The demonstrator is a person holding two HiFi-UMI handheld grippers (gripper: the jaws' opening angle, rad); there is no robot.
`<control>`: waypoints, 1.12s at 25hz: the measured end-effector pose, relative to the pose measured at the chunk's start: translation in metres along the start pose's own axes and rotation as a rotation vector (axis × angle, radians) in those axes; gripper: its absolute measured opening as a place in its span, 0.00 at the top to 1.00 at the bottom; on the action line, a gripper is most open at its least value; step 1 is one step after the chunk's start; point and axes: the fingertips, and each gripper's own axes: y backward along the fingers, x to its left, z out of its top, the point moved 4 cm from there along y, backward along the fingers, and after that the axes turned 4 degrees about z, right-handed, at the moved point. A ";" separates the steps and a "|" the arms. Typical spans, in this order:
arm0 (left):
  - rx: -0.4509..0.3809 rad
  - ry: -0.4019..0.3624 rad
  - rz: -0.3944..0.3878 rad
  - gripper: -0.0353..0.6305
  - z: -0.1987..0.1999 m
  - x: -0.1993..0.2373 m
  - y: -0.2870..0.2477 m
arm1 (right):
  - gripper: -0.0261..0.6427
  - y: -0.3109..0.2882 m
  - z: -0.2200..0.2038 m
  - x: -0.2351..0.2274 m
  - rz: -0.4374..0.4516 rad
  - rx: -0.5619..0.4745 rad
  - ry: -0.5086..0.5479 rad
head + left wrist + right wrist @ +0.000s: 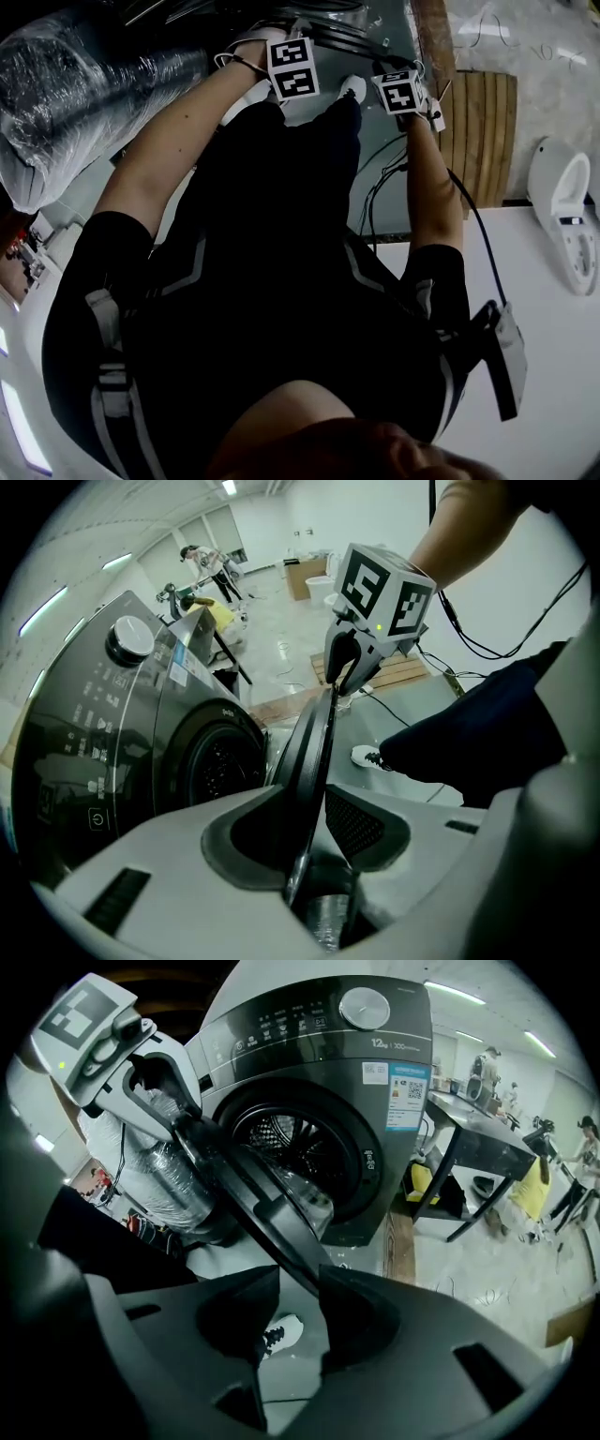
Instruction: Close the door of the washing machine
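Observation:
A dark grey front-loading washing machine [319,1044] stands with its round door [267,1208] swung open and the drum [295,1143] exposed. In the left gripper view the door [319,733] shows edge-on. Its rim runs between the jaws of my left gripper [302,799], close to the left pad and with a gap at the right pad. My right gripper [300,1274] straddles another part of the rim, jaws apart, with the floor showing between them. Each gripper shows in the other's view at the door's far edge. In the head view only the marker cubes [292,67] show.
A plastic-wrapped bundle [75,84] lies left of the machine. A black table [478,1147] stands to its right, with people beyond it. A wooden pallet [483,122], cables [380,187] and a white fixture [562,216] are on the floor. My white shoe [367,757] is below the door.

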 end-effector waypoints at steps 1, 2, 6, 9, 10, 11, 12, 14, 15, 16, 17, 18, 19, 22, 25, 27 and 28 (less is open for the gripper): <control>0.000 0.014 0.008 0.74 0.002 0.003 -0.001 | 0.75 0.000 0.003 -0.004 0.001 0.000 0.006; 0.001 0.028 0.015 0.74 0.002 0.006 -0.002 | 0.75 -0.001 0.007 -0.008 0.002 0.000 0.012; 0.013 0.082 0.034 0.74 0.004 0.020 -0.005 | 0.75 -0.007 0.023 -0.023 -0.002 0.011 0.038; 0.019 0.136 0.041 0.74 0.007 0.030 -0.007 | 0.74 -0.010 0.036 -0.037 0.001 -0.003 0.072; 0.019 0.152 0.044 0.74 0.009 0.034 -0.007 | 0.74 -0.012 0.039 -0.042 0.004 -0.007 0.078; 0.017 0.164 0.049 0.74 0.010 0.038 -0.008 | 0.74 -0.013 0.043 -0.046 0.006 -0.012 0.083; 0.014 0.173 0.055 0.74 0.011 0.042 -0.009 | 0.74 -0.014 0.048 -0.050 0.004 -0.019 0.089; 0.011 0.189 0.067 0.74 0.011 0.049 -0.011 | 0.74 -0.016 0.057 -0.056 -0.001 -0.026 0.096; 0.011 0.199 0.070 0.74 0.010 0.052 -0.011 | 0.74 -0.017 0.060 -0.059 -0.002 -0.026 0.096; 0.011 0.209 0.073 0.74 0.010 0.055 -0.012 | 0.73 -0.018 0.063 -0.062 -0.001 -0.026 0.096; 0.011 0.220 0.075 0.74 0.009 0.058 -0.013 | 0.73 -0.020 0.067 -0.064 0.001 -0.027 0.097; 0.011 0.231 0.078 0.74 0.009 0.061 -0.013 | 0.73 -0.021 0.070 -0.067 0.003 -0.029 0.097; 0.011 0.243 0.082 0.74 0.009 0.064 -0.014 | 0.73 -0.023 0.073 -0.071 0.005 -0.031 0.098; 0.017 0.271 0.086 0.74 0.009 0.072 -0.016 | 0.73 -0.027 0.083 -0.078 0.009 -0.028 0.108; 0.018 0.291 0.090 0.74 0.007 0.079 -0.017 | 0.72 -0.032 0.091 -0.083 -0.007 -0.023 0.133; 0.023 0.314 0.115 0.74 0.007 0.085 -0.018 | 0.72 -0.035 0.100 -0.088 -0.021 -0.033 0.140; 0.029 0.319 0.129 0.74 0.008 0.088 -0.018 | 0.72 -0.037 0.104 -0.091 -0.026 -0.036 0.137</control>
